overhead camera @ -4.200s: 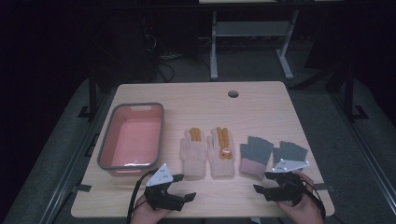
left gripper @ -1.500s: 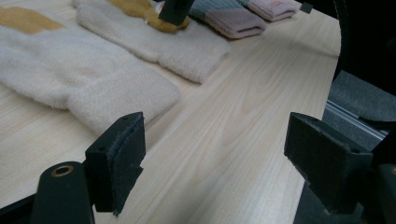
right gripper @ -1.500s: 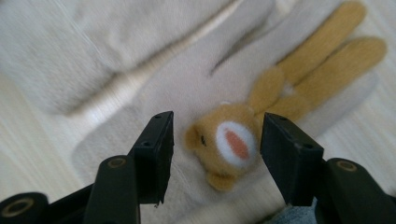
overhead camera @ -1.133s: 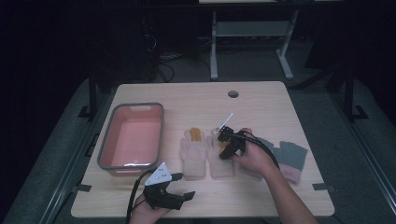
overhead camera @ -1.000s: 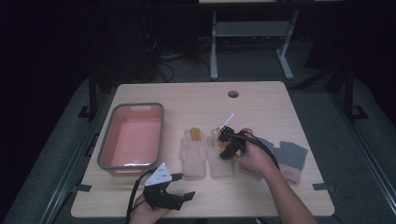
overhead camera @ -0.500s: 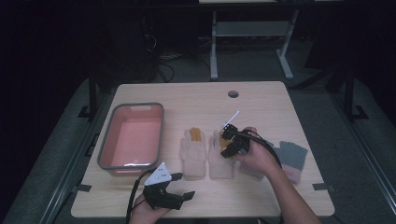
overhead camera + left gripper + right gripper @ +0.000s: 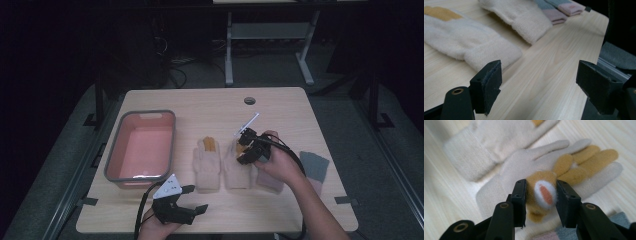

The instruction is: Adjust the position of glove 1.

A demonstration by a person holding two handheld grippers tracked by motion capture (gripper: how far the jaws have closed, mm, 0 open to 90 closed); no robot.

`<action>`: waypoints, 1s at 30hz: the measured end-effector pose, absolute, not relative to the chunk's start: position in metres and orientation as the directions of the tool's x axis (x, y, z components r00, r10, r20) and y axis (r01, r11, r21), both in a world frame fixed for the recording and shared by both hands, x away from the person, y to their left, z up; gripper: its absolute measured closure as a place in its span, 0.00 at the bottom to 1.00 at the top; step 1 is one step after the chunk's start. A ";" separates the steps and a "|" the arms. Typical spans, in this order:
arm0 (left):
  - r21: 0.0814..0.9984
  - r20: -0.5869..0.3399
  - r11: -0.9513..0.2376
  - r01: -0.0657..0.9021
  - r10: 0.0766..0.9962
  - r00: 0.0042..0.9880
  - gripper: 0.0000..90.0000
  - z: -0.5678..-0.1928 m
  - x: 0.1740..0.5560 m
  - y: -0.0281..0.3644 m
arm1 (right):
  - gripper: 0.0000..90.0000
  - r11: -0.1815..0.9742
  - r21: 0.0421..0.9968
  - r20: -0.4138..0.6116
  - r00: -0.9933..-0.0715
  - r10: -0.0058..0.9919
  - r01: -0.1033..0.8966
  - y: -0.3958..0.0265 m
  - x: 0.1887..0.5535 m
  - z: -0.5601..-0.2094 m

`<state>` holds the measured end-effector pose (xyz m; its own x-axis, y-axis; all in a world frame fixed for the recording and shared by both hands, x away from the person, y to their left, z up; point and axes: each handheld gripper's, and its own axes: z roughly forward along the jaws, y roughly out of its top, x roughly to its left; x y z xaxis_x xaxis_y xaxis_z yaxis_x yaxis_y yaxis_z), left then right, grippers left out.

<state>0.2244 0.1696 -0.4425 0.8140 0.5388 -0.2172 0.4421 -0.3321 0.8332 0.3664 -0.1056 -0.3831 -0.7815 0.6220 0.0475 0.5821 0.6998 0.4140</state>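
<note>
Your right tongs (image 7: 541, 195) pinch the tan plush patch (image 7: 541, 192) with its white-and-orange spot on the palm of the right cream glove (image 7: 521, 170), having just been closing on it, the pads pressed to both sides of the tuft. In the high view those right tongs (image 7: 248, 148) sit over the upper part of that glove (image 7: 237, 172), which lies flat near the middle of the bench (image 7: 280, 107), its cuff toward you. Just beside it to the left lies the other cream glove (image 7: 207, 165), a tan patch on it too. Under your right hand (image 7: 280, 162) lies a grey glove with a pink cuff (image 7: 270, 181), and its mate (image 7: 314, 165) lies farther right. Your left tongs (image 7: 192, 200) rest at the near edge, spread wide with nothing between them; their own camera shows pale wood grain (image 7: 554, 75) and a cream cuff (image 7: 491, 53) just ahead. A pink tub with a grey rim (image 7: 141, 148) stands at the left of the bench. Beyond the bench the room is dark, with a white frame (image 7: 265, 35) on the floor.
</note>
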 end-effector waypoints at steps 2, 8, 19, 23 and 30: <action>0.836 -0.217 -0.327 0.440 0.539 0.813 0.23 -0.442 0.224 0.170 | 0.70 0.698 0.420 0.053 -0.783 0.620 0.581 -0.105 0.366 -0.380; 0.841 -0.223 -0.311 0.443 0.548 0.806 0.23 -0.441 0.224 0.171 | 0.69 0.694 0.452 0.042 -0.791 0.610 0.560 -0.103 0.365 -0.363; 0.831 -0.210 -0.343 0.437 0.534 0.819 0.23 -0.440 0.222 0.171 | 0.69 0.718 0.473 0.039 -0.826 0.562 0.511 -0.077 0.365 -0.345; 0.835 -0.223 -0.326 0.444 0.537 0.813 0.23 -0.441 0.223 0.172 | 0.69 0.725 0.481 0.035 -0.837 0.546 0.493 -0.062 0.368 -0.343; 0.835 -0.224 -0.323 0.446 0.541 0.811 0.23 -0.439 0.223 0.174 | 0.69 0.746 0.470 0.038 -0.855 0.517 0.472 -0.034 0.373 -0.346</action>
